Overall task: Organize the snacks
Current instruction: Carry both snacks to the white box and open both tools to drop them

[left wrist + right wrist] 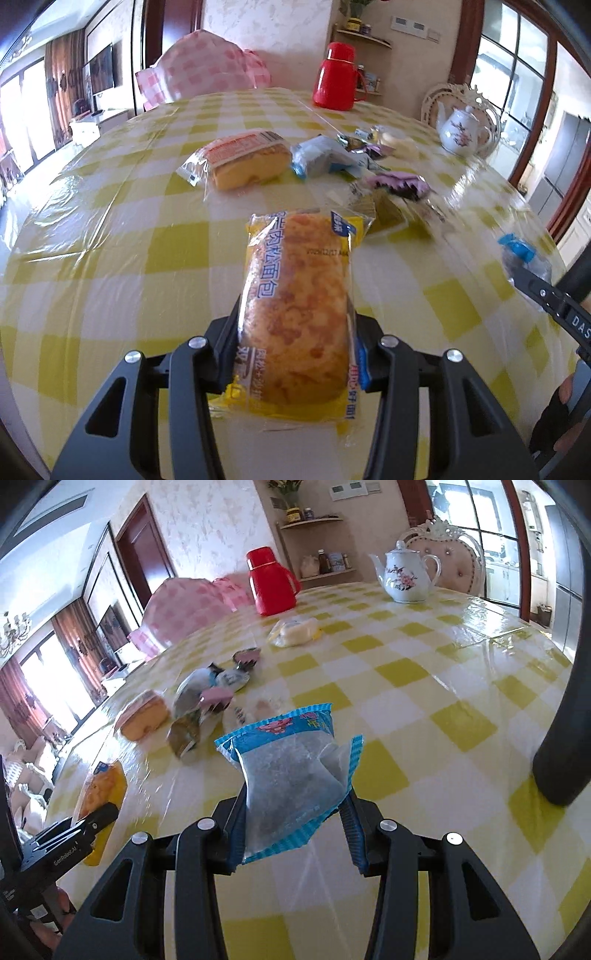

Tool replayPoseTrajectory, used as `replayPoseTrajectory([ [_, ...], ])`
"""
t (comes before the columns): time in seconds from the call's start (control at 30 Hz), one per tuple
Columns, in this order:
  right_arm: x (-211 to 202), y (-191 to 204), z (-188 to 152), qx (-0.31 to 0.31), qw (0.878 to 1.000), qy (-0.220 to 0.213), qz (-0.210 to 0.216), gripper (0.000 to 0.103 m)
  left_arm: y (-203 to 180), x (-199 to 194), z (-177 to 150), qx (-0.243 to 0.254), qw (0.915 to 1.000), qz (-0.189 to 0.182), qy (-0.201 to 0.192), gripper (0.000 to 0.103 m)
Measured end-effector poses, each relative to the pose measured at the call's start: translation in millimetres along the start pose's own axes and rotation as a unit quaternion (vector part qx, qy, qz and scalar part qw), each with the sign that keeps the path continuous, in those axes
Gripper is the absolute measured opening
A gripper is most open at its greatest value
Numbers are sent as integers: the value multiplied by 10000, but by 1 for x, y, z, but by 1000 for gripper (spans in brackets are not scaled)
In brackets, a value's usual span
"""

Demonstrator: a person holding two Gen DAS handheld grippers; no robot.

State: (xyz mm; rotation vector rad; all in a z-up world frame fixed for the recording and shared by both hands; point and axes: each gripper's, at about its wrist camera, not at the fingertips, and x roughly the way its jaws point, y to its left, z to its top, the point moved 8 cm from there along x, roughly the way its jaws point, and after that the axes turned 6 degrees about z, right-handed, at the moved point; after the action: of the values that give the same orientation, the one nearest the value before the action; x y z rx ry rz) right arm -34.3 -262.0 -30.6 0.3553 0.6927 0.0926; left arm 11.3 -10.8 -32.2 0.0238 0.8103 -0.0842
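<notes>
Above a yellow-checked tabletop (92, 258), the left tongs (295, 332) pinch one yellow bread pack (295, 314) printed "面包", the right tongs (295, 808) pinch one blue pack (291, 775), with roughly eight loose snacks (332, 166) before one red flask (334, 77) and one teapot (461, 129).

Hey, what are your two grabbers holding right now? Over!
Left gripper shut on yellow bread packet. Right gripper shut on blue snack packet. Nothing blocking.

The left gripper (295, 347) clamps a yellow bread packet (299, 306) above the possibly plastic-covered checked table (110, 258).
</notes>
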Motion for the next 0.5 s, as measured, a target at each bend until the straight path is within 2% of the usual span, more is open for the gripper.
replayPoseTrajectory([
  [0.27, -14, 30, -23, -238, 9993, 101, 261, 44, 9, -30, -22, 153, 9999, 58, -31, 48],
  [0.5, -25, 70, -33, -592, 9971, 91, 461, 44, 35, -62, -36, 211, 9993, 236, -175, 48],
])
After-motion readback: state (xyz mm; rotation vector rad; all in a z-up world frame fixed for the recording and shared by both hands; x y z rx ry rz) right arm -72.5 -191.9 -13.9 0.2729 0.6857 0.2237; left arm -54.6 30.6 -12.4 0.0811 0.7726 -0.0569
